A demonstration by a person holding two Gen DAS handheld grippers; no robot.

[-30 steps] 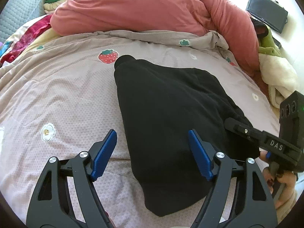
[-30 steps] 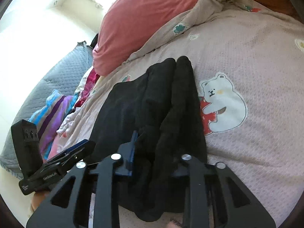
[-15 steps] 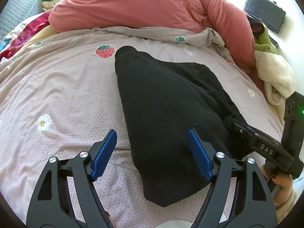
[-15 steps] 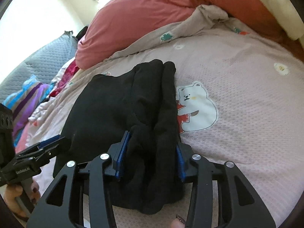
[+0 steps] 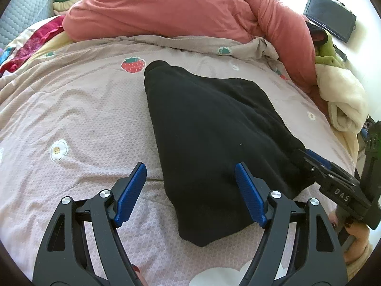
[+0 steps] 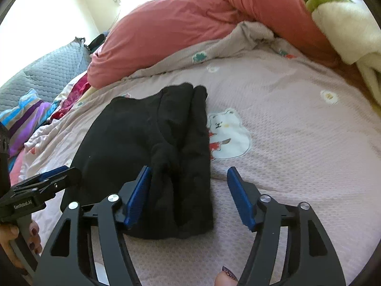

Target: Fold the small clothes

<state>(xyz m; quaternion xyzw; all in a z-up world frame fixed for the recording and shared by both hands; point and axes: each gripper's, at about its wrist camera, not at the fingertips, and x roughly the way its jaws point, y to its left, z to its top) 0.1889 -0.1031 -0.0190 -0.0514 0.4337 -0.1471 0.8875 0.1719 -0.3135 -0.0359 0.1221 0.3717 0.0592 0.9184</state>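
Note:
A black garment (image 5: 209,128) lies folded lengthwise on the pinkish printed bedspread (image 5: 78,119); it also shows in the right wrist view (image 6: 152,147). My left gripper (image 5: 190,190) is open and empty, hovering over the garment's near left edge. My right gripper (image 6: 189,195) is open, its fingers either side of the garment's bunched near right end, holding nothing. It shows in the left wrist view (image 5: 316,164) at the garment's right edge.
A salmon duvet (image 5: 166,12) is heaped along the back of the bed. A cream and green blanket pile (image 5: 340,90) lies at the right edge. Coloured clothes (image 6: 31,119) and a grey quilted cushion (image 6: 47,71) lie at the left. A black screen (image 5: 329,16) stands at far right.
My right gripper was shut on the garment's bunched right end; it has opened wide and let the cloth go. The left gripper stays open and has barely moved.

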